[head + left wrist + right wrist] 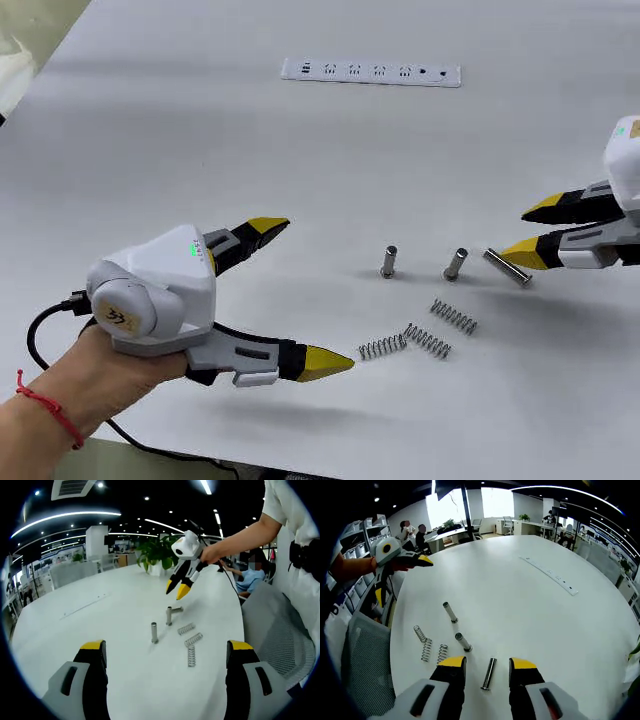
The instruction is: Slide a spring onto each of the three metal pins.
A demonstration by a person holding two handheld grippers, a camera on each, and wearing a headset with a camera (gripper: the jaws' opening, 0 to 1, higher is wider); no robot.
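Two metal pins (389, 261) (456, 264) stand on their heads on the white table (200, 130). A third pin (507, 267) lies flat. Three springs (382, 346) (427, 340) (453, 316) lie loose in front of them. My left gripper (300, 293) is open wide, short of the springs to their left. My right gripper (520, 233) is open, low beside the lying pin. In the right gripper view the lying pin (488, 673) rests between the yellow fingertips (452, 661) without touching them. In the left gripper view the nearest pin (154, 632) and spring (191, 656) sit ahead.
A white power strip (370, 71) lies at the far side of the table. A black cable (40, 335) trails from the left gripper near the front edge. A mesh chair (365, 650) stands by the table edge, and people sit in the background.
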